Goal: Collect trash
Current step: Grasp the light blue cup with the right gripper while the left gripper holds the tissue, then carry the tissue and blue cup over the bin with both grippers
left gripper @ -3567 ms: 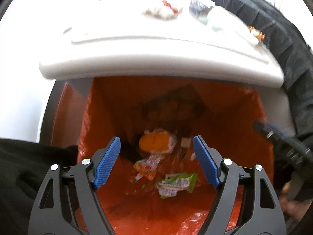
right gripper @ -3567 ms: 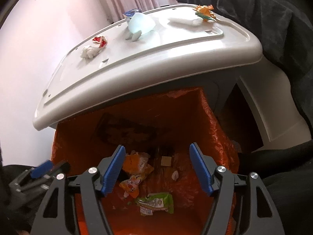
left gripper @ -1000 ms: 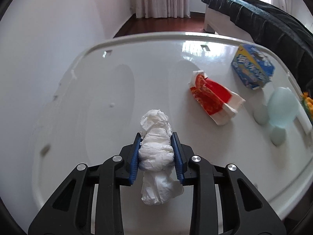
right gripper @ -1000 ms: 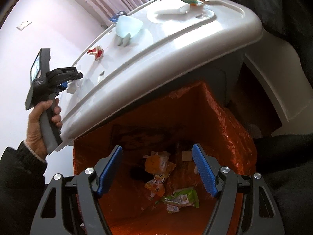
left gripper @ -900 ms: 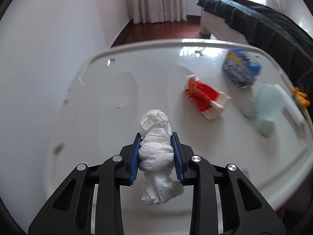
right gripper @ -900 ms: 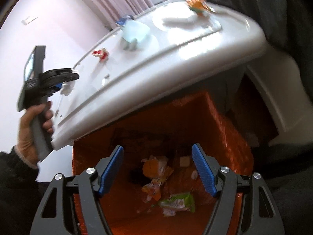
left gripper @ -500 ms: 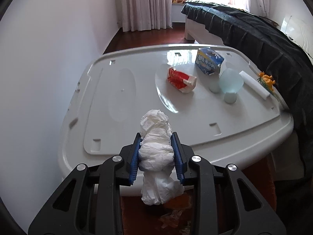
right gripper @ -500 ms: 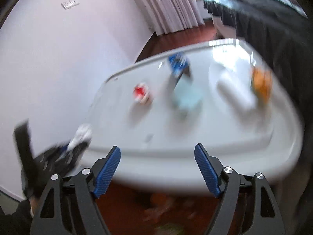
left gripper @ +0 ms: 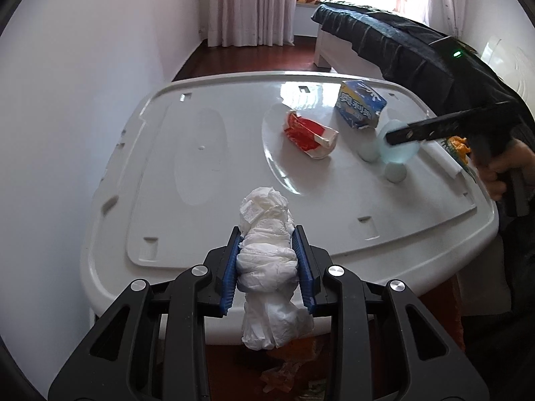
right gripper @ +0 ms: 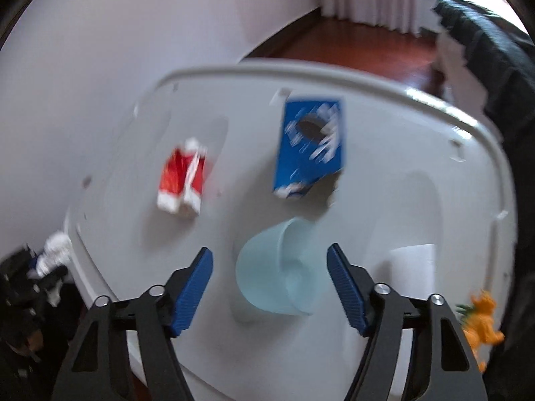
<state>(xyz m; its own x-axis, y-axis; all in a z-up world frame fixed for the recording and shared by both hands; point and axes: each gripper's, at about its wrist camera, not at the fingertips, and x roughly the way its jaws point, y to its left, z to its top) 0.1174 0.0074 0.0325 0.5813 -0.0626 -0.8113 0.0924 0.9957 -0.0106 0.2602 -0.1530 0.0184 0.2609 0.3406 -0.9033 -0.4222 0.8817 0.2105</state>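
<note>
L gripper (left gripper: 267, 267) clamps tissue wad (left gripper: 267, 260) | R gripper (right gripper: 270, 287) jaws apart, just been closing, above blue cup (right gripper: 277, 274) on white lid (right gripper: 234, 334)

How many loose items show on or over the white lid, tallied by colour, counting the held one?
White: 2 (tissue wad, strip)
Red-and-white: 1 (wrapper)
Blue: 1 (packet)
Pale blue: 3 (cup, two small round pieces)
Orange: 1 (orange piece)
Total: 8
</note>
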